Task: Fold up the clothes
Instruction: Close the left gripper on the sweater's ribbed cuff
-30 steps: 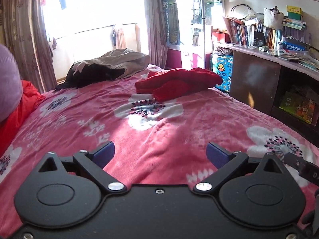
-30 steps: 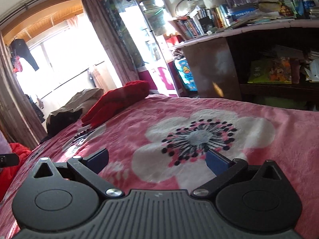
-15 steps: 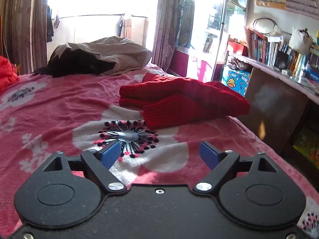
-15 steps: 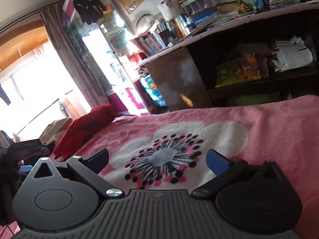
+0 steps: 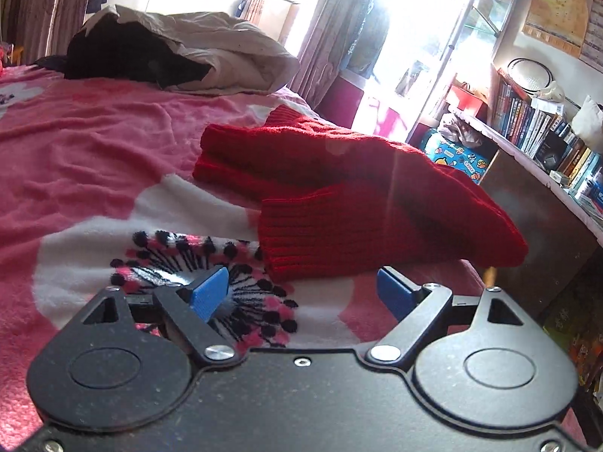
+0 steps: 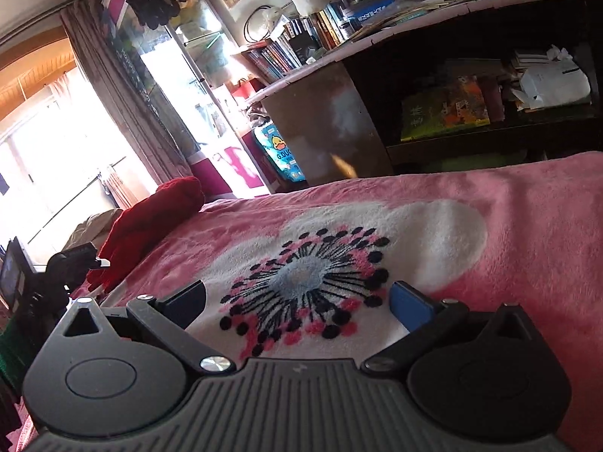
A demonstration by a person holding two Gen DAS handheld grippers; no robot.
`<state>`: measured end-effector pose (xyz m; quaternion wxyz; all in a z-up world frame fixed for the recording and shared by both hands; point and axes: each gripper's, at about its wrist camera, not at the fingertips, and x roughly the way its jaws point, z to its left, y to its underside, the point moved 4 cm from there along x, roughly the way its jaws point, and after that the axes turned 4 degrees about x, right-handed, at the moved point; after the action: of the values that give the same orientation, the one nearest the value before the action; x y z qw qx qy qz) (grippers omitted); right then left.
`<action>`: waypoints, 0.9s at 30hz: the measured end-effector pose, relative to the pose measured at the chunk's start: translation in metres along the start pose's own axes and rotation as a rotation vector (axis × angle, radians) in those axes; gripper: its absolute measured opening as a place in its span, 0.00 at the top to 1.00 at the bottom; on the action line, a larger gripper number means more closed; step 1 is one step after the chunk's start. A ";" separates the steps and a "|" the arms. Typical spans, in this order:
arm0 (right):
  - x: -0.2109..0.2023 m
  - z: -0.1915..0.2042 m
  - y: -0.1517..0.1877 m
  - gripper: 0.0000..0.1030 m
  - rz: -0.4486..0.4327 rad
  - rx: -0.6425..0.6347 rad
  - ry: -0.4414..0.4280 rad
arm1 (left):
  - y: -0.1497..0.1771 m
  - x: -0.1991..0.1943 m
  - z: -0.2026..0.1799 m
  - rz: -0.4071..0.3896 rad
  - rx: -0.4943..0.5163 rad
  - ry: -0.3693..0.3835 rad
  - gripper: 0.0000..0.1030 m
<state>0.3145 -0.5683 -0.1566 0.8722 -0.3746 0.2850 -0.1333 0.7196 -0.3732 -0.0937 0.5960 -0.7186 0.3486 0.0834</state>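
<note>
Left wrist view: left gripper (image 5: 303, 290) spread wide, holding nothing, low over the pink flowered blanket (image 5: 86, 158). Red sweater (image 5: 339, 196) lies folded on the blanket just beyond the blue fingertips (image 5: 209, 288), ribbed cuff nearest. Grey and black bundle (image 5: 181, 56) far left; bookshelf (image 5: 542, 139) right.

Right wrist view: right gripper (image 6: 297, 299) spread wide, nothing held, over a flower print on the blanket (image 6: 527, 203). Sweater (image 6: 150, 218) far left. Desk (image 6: 328, 120) beyond the bed.

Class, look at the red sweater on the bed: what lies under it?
The red sweater rests on the pink floral blanket. Whatever the blanket's pattern does beneath it is covered.
</note>
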 end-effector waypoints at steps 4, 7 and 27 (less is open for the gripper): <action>-0.001 0.005 0.006 0.00 -0.032 -0.027 -0.004 | 0.008 0.014 0.003 0.004 0.043 -0.057 0.54; -0.004 0.008 0.007 0.00 -0.042 -0.048 -0.013 | 0.006 0.015 0.004 0.011 0.054 -0.044 0.85; -0.009 0.007 0.008 0.00 -0.052 -0.042 -0.003 | 0.043 -0.130 0.027 -0.095 0.113 0.148 1.00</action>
<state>0.3114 -0.5548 -0.1554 0.8608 -0.4003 0.2764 -0.1496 0.6053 -0.2978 -0.0657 0.6114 -0.7037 0.3614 -0.0179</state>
